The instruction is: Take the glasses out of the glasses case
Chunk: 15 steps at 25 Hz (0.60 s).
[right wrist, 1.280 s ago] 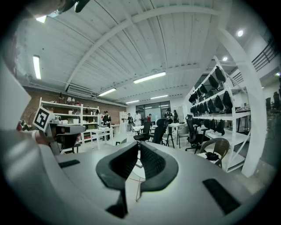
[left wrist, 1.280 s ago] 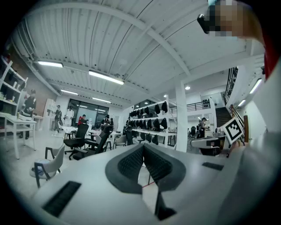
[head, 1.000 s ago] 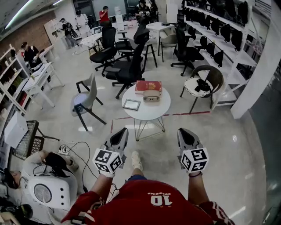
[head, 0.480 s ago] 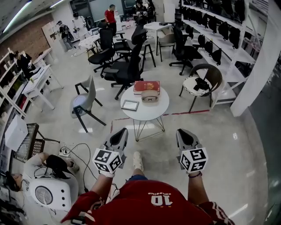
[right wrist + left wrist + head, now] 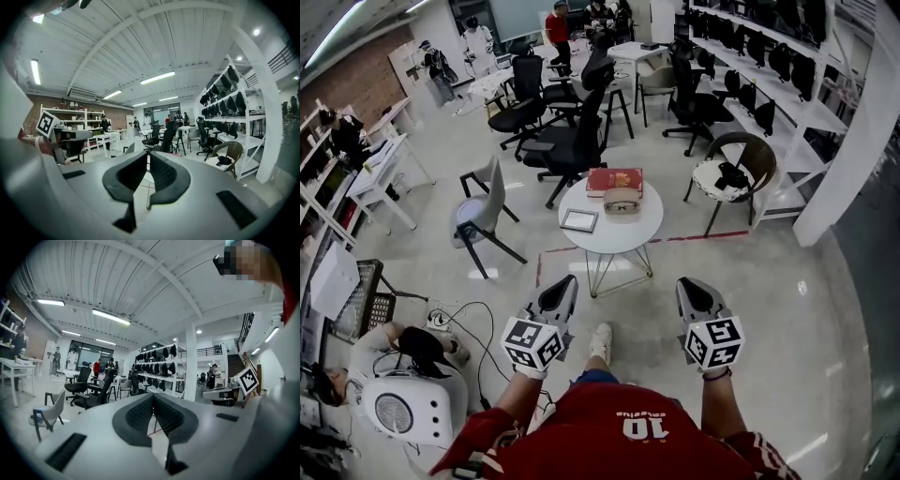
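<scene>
I'm in an open-plan office or lab: black swivel chairs (image 5: pixel 572 141) top centre, white desks (image 5: pixel 380 173) at left, long shelving (image 5: pixel 787 66) upper right, brick wall (image 5: pixel 352 80) upper left.

— What lies on the round white worktop (image 5: pixel 619 236)?
— A flat red box (image 5: pixel 614 180) at its far edge, and a small frame (image 5: pixel 580 222) on its left part.
— And around it?
— A grey chair (image 5: pixel 483 208) stands at the left and black office chairs (image 5: pixel 572 148) behind. At the right is a brown armchair (image 5: pixel 757 159) with a black thing on its seat. A red tape line (image 5: pixel 698 240) runs on the floor. White shelves (image 5: pixel 773 70) carry black bags.
</scene>
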{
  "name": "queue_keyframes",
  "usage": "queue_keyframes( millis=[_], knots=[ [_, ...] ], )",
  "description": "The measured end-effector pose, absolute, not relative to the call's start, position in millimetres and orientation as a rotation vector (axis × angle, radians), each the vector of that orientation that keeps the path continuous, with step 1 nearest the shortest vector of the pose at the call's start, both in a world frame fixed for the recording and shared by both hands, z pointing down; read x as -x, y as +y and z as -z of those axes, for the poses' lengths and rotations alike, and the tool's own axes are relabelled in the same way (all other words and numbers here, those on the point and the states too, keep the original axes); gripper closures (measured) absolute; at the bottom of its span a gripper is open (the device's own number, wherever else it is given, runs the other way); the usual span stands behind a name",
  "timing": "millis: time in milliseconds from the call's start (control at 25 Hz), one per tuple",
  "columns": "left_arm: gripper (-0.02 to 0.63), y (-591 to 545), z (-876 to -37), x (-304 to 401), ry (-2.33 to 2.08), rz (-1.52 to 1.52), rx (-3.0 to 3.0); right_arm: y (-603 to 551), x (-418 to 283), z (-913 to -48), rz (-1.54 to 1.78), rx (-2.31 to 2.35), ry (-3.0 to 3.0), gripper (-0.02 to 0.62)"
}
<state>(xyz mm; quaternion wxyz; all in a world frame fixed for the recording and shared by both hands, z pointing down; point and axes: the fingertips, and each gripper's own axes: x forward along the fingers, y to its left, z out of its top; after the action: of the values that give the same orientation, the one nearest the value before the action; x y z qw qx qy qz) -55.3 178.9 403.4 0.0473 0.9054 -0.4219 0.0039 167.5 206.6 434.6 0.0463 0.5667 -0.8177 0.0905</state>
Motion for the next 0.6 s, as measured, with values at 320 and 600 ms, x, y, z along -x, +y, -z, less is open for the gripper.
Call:
queue_keyframes(
  millis=[320,600],
  knots=[
    [0.597,179,-404,61,-1.306,-0.036,-2.752,203,-161,-433,-0.287,-1.713,-2.521,0.566],
    [0.597,172,-400,60,-1.300,-0.042,-2.764,196,-162,-429,-0.285,-1.731,-2.527,0.566]
  ],
)
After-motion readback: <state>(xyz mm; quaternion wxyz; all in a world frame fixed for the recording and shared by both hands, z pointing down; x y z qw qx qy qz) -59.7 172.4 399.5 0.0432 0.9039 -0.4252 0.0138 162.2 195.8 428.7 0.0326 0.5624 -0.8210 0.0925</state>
